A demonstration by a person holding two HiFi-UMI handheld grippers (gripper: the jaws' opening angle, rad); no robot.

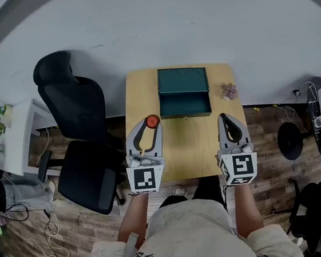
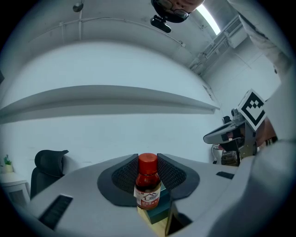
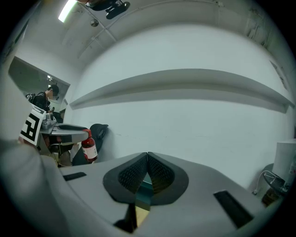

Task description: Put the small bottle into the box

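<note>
Nearest the person, over the front half of the light wooden table, both handheld grippers point level toward the wall. Of the two, the left gripper is clamped on the small red-capped bottle of reddish-brown liquid, which stands upright between its pads, just short of the box. Beside it, the right gripper has its jaws pressed together on nothing. Farther back, the dark green rectangular box sits open at the table's far edge.
</note>
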